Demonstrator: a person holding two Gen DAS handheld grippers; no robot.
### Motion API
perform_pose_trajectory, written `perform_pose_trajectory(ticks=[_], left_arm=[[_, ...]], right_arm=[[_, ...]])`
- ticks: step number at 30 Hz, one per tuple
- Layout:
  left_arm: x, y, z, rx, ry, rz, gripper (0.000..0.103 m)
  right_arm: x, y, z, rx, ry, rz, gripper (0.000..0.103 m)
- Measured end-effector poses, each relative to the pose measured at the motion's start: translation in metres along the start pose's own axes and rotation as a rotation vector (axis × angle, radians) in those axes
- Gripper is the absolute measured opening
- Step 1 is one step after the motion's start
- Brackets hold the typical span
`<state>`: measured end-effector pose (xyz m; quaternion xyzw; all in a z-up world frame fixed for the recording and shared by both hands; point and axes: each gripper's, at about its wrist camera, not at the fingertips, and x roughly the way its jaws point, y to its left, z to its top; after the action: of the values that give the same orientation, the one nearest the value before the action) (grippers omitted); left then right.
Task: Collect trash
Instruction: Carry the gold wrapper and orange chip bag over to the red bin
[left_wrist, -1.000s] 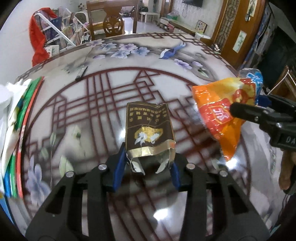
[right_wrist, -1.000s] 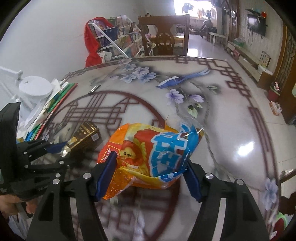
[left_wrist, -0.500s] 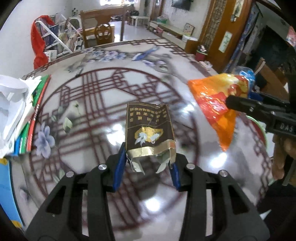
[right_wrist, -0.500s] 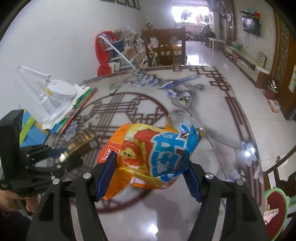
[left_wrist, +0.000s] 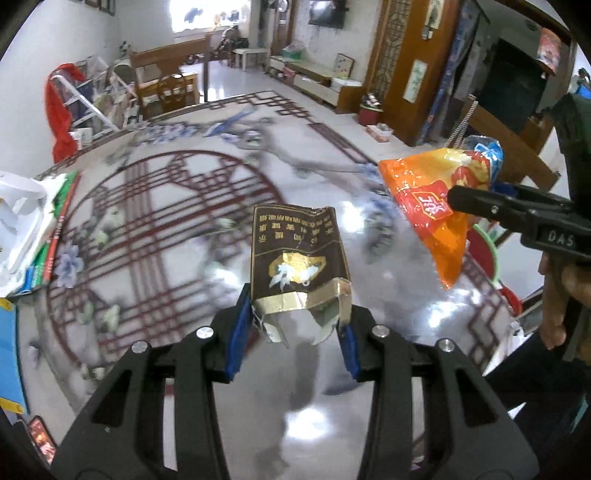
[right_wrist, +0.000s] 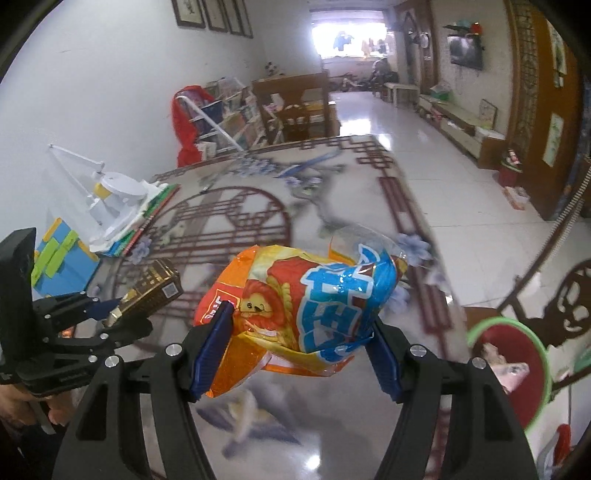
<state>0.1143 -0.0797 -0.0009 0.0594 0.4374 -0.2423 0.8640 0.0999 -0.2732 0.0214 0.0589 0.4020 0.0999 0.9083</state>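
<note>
My left gripper (left_wrist: 291, 332) is shut on a torn brown and gold cigarette pack (left_wrist: 297, 258) and holds it above the glossy patterned table (left_wrist: 147, 221). My right gripper (right_wrist: 299, 350) is shut on an orange, red and blue snack bag (right_wrist: 310, 299), also held in the air above the table's right part. In the left wrist view the bag (left_wrist: 443, 199) hangs at the right. In the right wrist view the pack (right_wrist: 151, 291) shows at the left. A red bin with a green rim (right_wrist: 513, 362) stands low at the right, off the table, with some trash inside.
Stacked books and white paper (left_wrist: 33, 221) lie at the table's left edge, with a white desk lamp (right_wrist: 107, 192) and a blue box (right_wrist: 62, 258). A wooden chair (right_wrist: 295, 107) stands beyond the far edge. A carved chair back (right_wrist: 569, 302) is near the bin.
Both grippers have risen and drawn back toward the table's near right edge, still holding their items. The red bin has come further into the right wrist view.
</note>
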Motion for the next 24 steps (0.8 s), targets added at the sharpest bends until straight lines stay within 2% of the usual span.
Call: perform_pose_trajectory(ticks=[9,18,24], left_arm=[[0.008,-0.051,0.008,0.024,-0.004,-0.073,0.04],[0.022,-0.09,0.018,0.057,0.003,-0.113,0.04],[0.039,-0.121,0.032,0.073,0.015,-0.167,0.04]], right_arm=[[-0.031,-0.053,-0.022,0.064,-0.019,-0.064,0.066],[-0.049,-0.084,-0.03,0.104,-0.046,-0.098,0.066],[-0.064,-0.118,-0.035,0.146,-0.059,-0.137,0.066]])
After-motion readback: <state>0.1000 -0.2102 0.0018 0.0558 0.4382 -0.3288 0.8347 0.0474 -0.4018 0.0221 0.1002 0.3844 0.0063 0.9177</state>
